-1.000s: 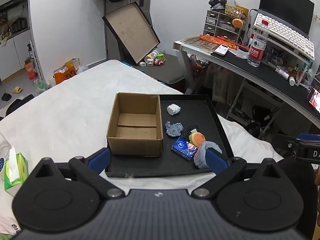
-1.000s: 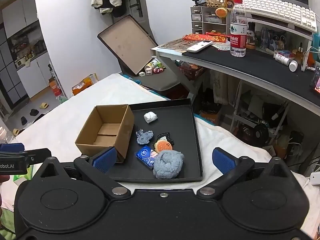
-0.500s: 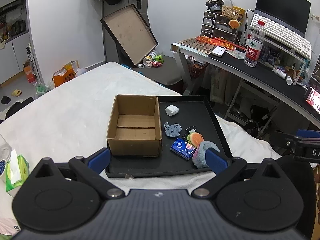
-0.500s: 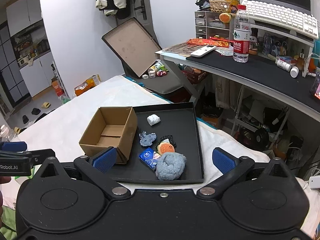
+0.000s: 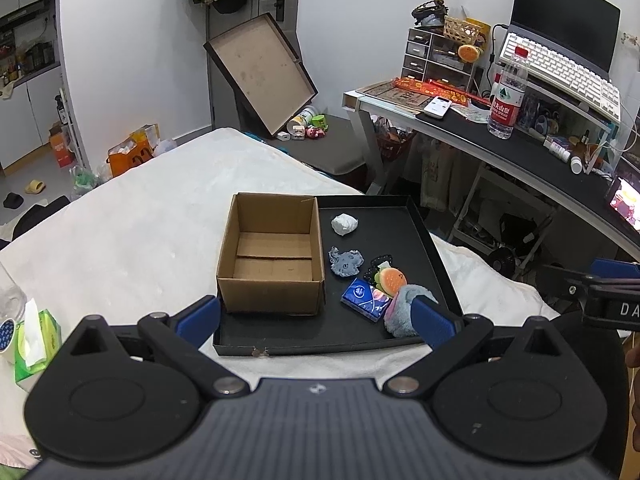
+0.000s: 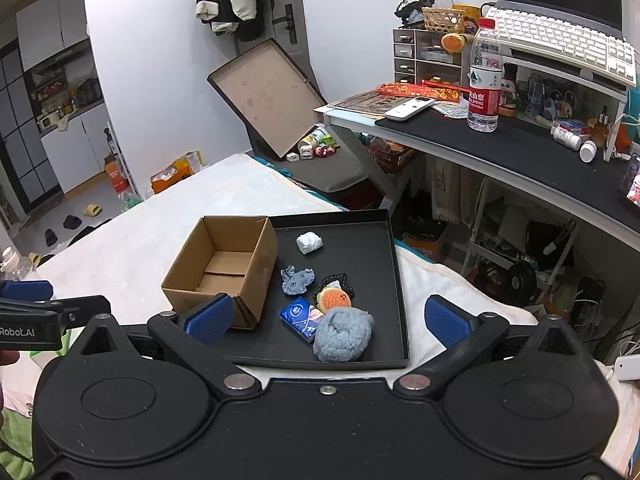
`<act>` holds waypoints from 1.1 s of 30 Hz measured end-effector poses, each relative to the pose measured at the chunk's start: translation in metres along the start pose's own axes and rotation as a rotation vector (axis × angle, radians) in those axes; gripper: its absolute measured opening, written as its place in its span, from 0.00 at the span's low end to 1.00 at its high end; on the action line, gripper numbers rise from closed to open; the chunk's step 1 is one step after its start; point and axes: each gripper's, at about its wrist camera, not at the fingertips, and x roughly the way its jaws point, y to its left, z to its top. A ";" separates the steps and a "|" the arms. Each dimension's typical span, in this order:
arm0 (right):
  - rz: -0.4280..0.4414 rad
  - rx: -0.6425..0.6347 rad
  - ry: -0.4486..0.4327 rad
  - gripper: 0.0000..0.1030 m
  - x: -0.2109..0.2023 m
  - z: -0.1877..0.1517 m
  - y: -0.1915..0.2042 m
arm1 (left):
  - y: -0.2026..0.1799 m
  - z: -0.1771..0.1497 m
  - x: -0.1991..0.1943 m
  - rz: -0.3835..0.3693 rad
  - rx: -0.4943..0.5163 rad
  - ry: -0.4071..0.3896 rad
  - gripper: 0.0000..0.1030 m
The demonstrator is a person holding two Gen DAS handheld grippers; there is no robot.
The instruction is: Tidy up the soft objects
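Both hand-held grippers hang above the near edge of the bed [image 5: 160, 240], jaws spread wide and holding nothing: the left hand-held gripper [image 5: 316, 314] and the right hand-held gripper [image 6: 328, 318]. Just ahead of them a black tray [image 6: 372, 240] lies on the bed. An open cardboard box [image 5: 272, 256] stands on its left side; beside it lie a white wad [image 6: 309, 242], a blue-grey plush [image 6: 297, 280], a burger toy [image 6: 333, 299], a tissue pack [image 6: 300, 316] and a fluffy grey ball [image 6: 343, 339], nearest the right one.
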 end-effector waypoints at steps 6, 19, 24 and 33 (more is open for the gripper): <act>-0.005 -0.004 -0.002 1.00 -0.001 -0.001 0.000 | 0.001 0.000 -0.001 0.002 -0.003 0.000 0.98; -0.013 -0.017 -0.012 1.00 -0.003 -0.002 0.001 | 0.003 0.001 -0.004 -0.003 0.000 0.000 0.98; -0.016 -0.035 -0.015 1.00 -0.004 -0.001 0.005 | 0.003 0.001 -0.003 -0.002 -0.001 -0.002 0.98; -0.028 -0.048 -0.020 1.00 -0.003 0.000 0.006 | 0.003 0.001 0.000 -0.003 -0.009 0.001 0.98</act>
